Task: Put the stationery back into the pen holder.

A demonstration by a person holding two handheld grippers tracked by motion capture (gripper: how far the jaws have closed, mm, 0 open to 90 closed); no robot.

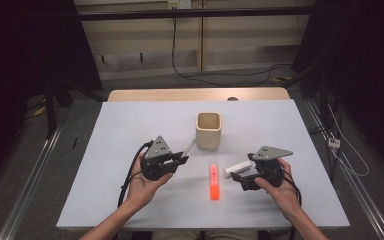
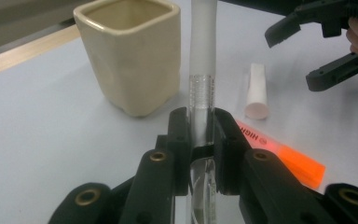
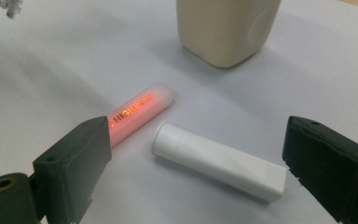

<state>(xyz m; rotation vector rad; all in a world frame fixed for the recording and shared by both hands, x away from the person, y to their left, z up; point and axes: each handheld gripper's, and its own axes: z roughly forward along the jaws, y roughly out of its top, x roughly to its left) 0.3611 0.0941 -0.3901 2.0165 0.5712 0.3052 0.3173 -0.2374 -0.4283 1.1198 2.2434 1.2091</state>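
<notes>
So the left gripper [image 2: 200, 135] is clamped on a clear plastic pen [image 2: 201, 70], while the right gripper [image 3: 196, 172] gapes wide around a white rectangular eraser [image 3: 219, 161], not touching it.

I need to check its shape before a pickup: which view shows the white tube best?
The right gripper view: the white tube lies whole and close between the open right tongs, round end and squared end clear. The high view shows a small white sliver; the left gripper view shows it end-on, farther off.
</notes>
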